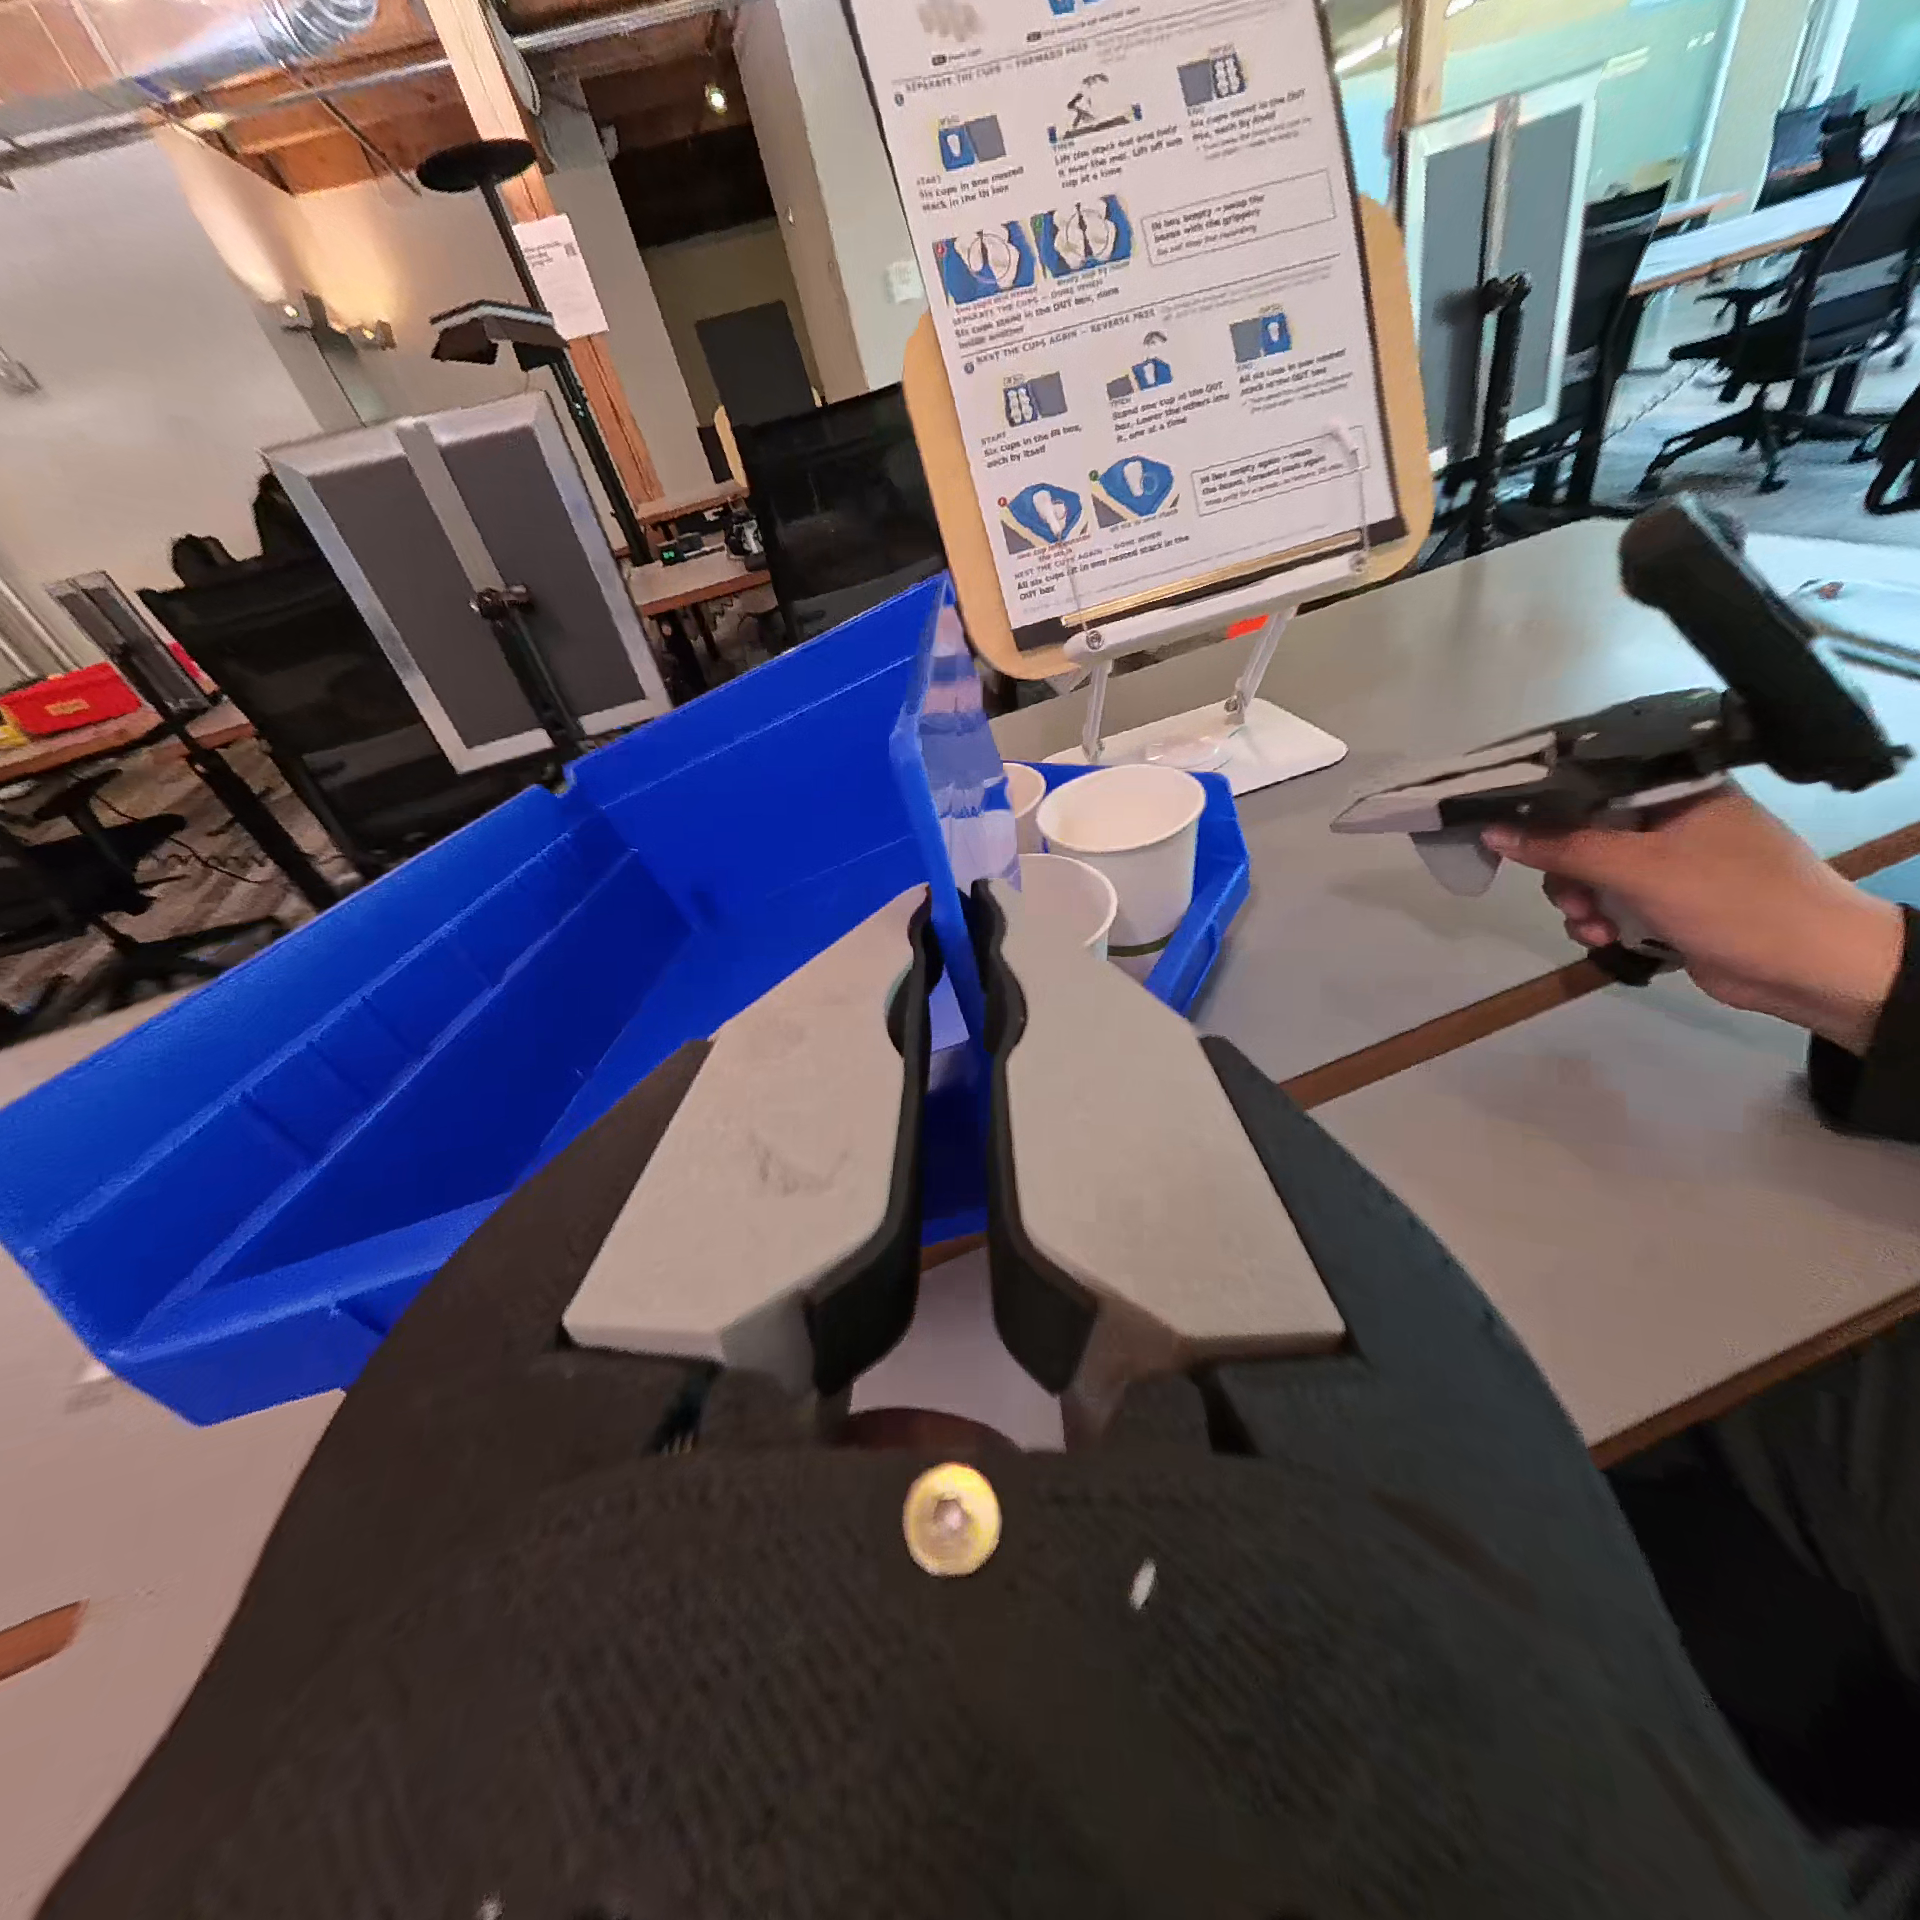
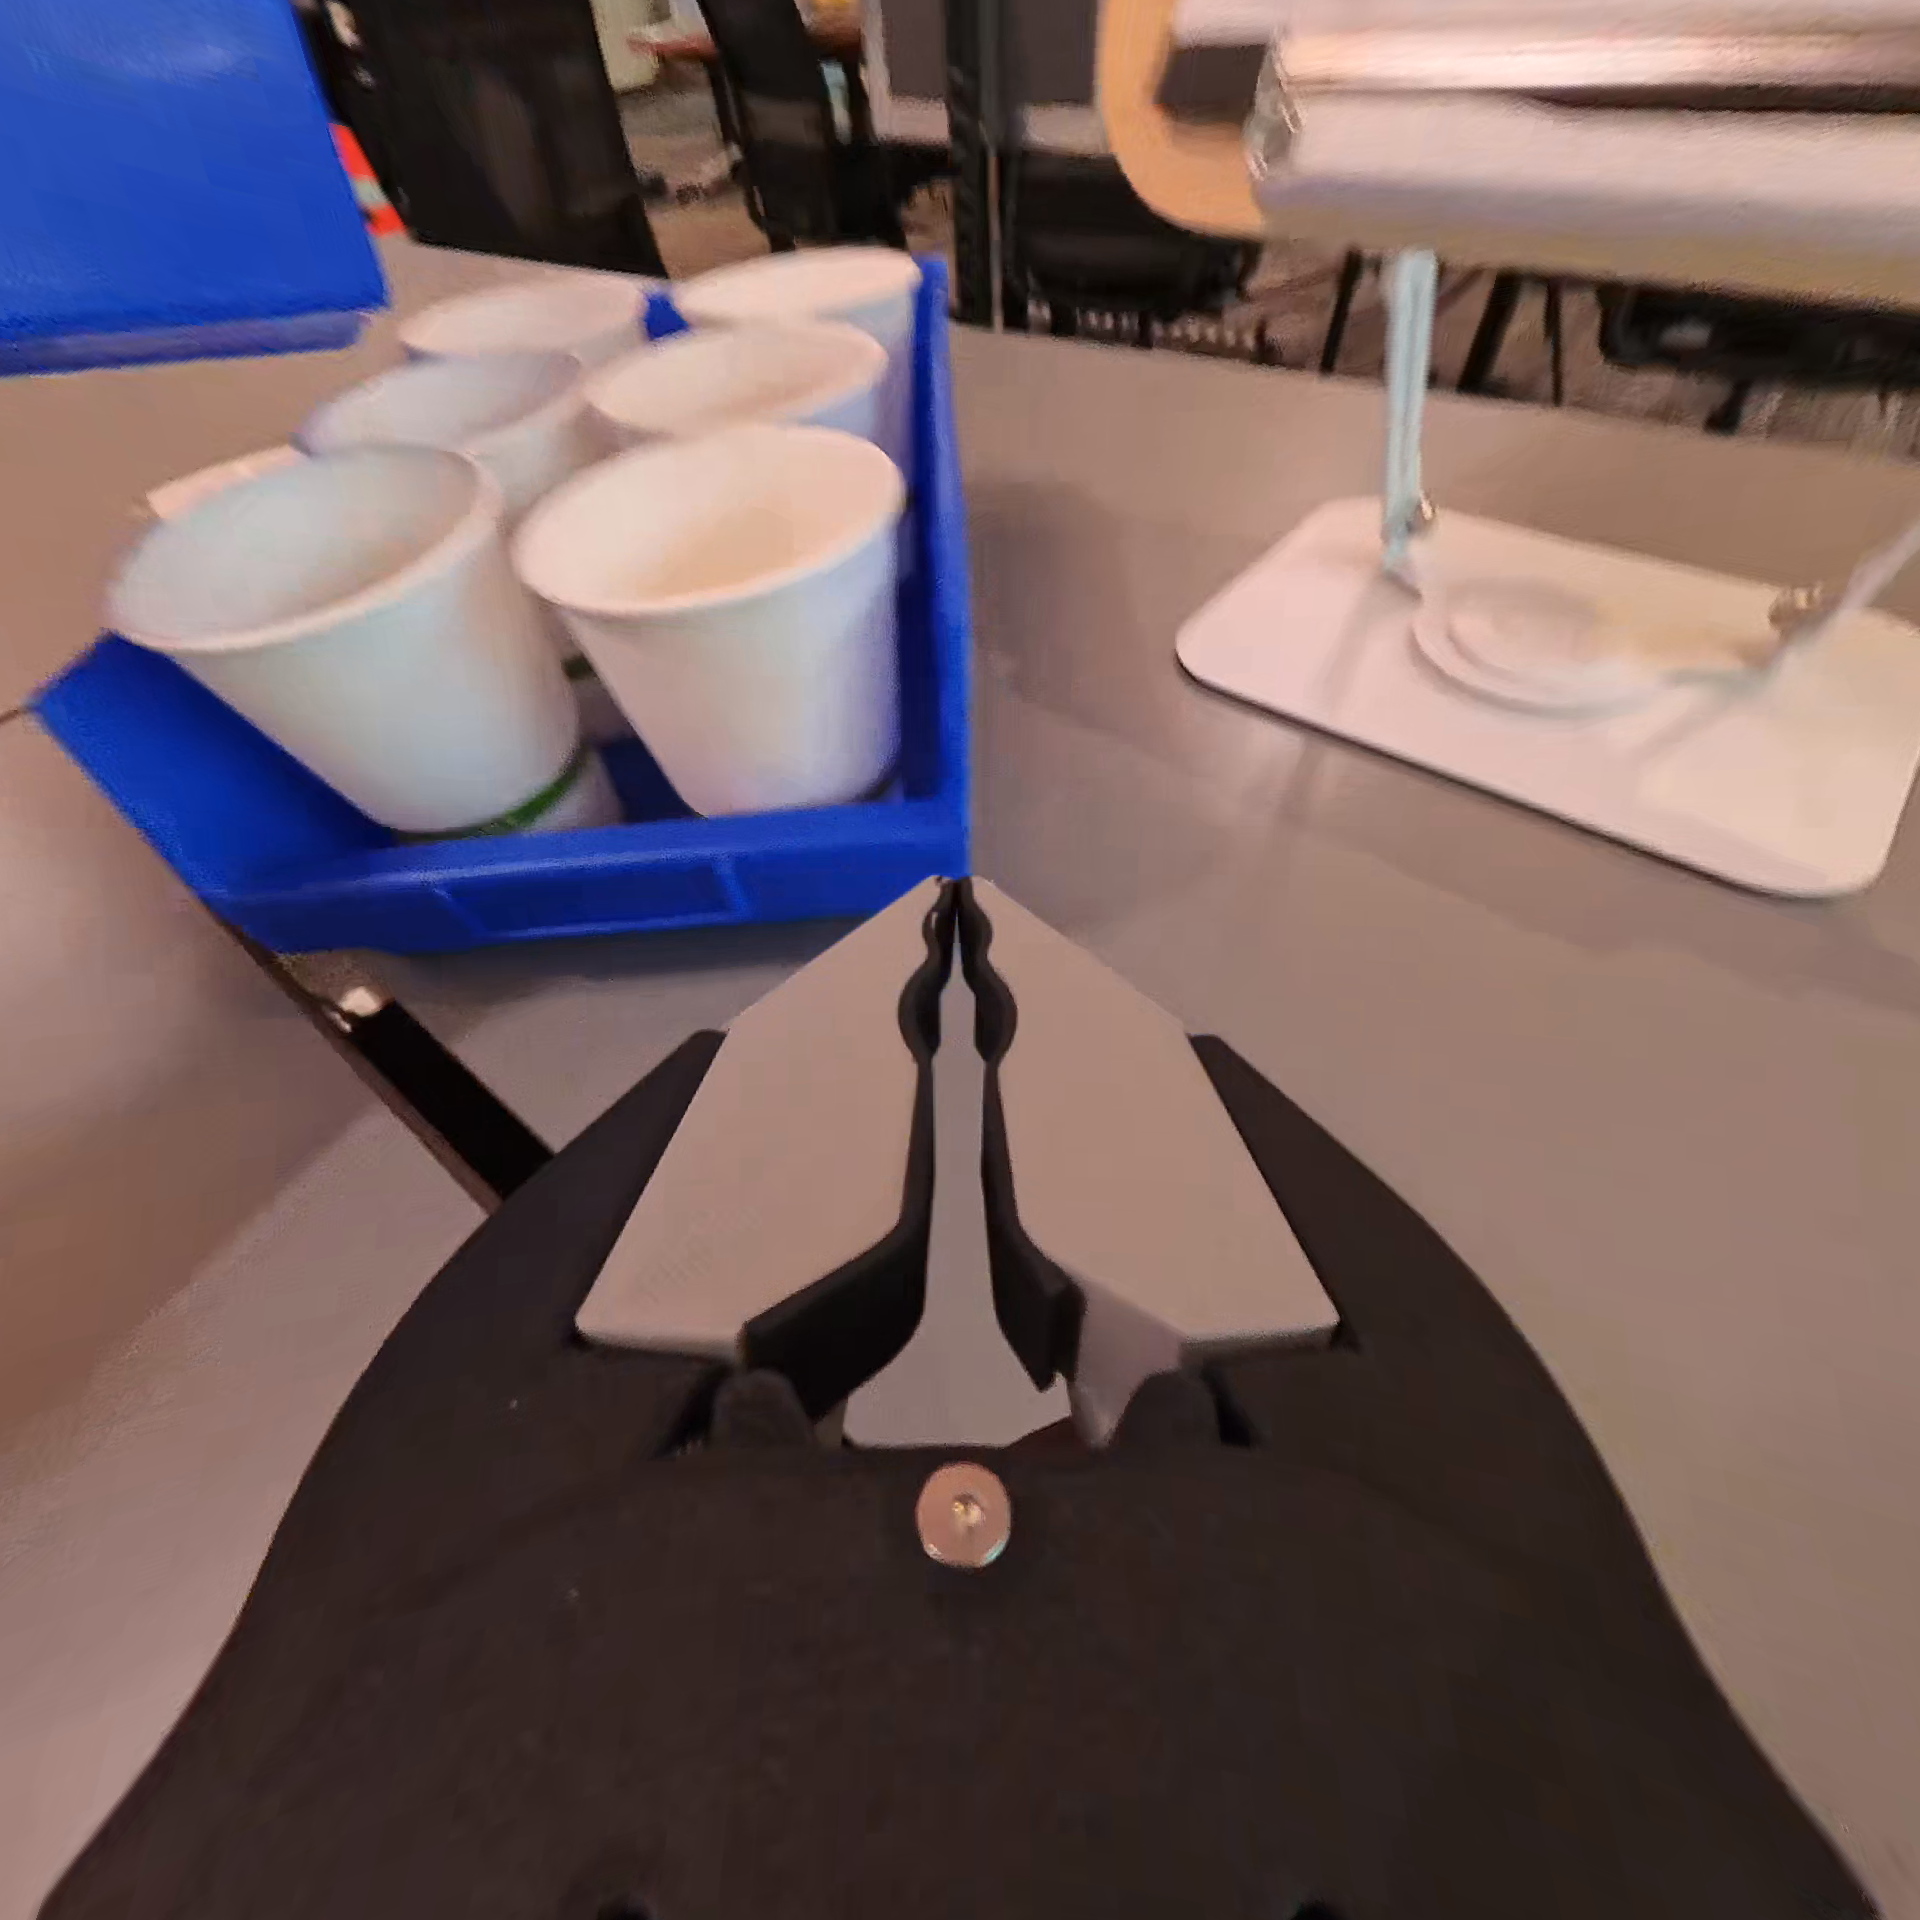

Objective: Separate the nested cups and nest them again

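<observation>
Your left gripper (image 1: 951, 914) is clamped on the side wall of the empty bin (image 1: 436, 1049), which hangs tilted across the left of the left wrist view. Your right gripper (image 2: 954, 894) is closed on nothing, tips touching, low in the centre of the right wrist view just beside the second bin (image 2: 582, 883). That bin sits on the table (image 2: 1351, 1039) at upper left and holds six cups (image 2: 717, 603), each standing apart, none nested.
</observation>
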